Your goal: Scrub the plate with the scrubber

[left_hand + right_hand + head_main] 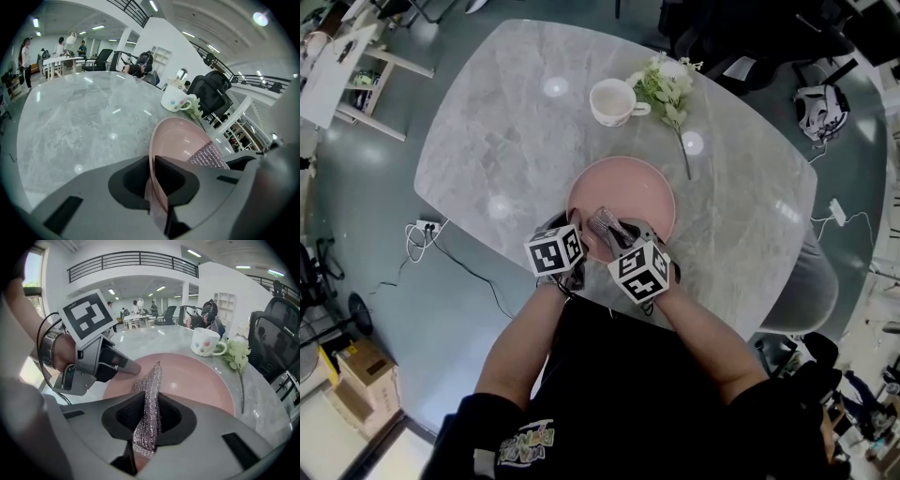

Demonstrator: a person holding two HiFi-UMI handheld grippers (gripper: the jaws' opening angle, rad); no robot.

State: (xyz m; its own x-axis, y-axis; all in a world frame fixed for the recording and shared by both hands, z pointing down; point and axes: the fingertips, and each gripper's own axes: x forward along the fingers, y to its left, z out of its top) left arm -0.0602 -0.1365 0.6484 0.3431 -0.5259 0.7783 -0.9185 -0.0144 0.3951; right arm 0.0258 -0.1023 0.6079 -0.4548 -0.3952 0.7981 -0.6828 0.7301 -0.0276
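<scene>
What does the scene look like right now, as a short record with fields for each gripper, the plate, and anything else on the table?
left gripper: shut on the near rim of the pink plate
right gripper: shut on the silver scrubber, held over the plate's near part
plate position: on the marble table, by the edge nearest the person
other items: white mug and white flowers, beyond the plate

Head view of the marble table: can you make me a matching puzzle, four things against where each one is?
1. round pink plate
2. silvery mesh scrubber
3. white mug
4. white flower sprig

A. pinched in right gripper
B. lying right of the mug
C. rim clamped by left gripper
D. standing beyond the plate

Pairs: 1-C, 2-A, 3-D, 4-B
</scene>
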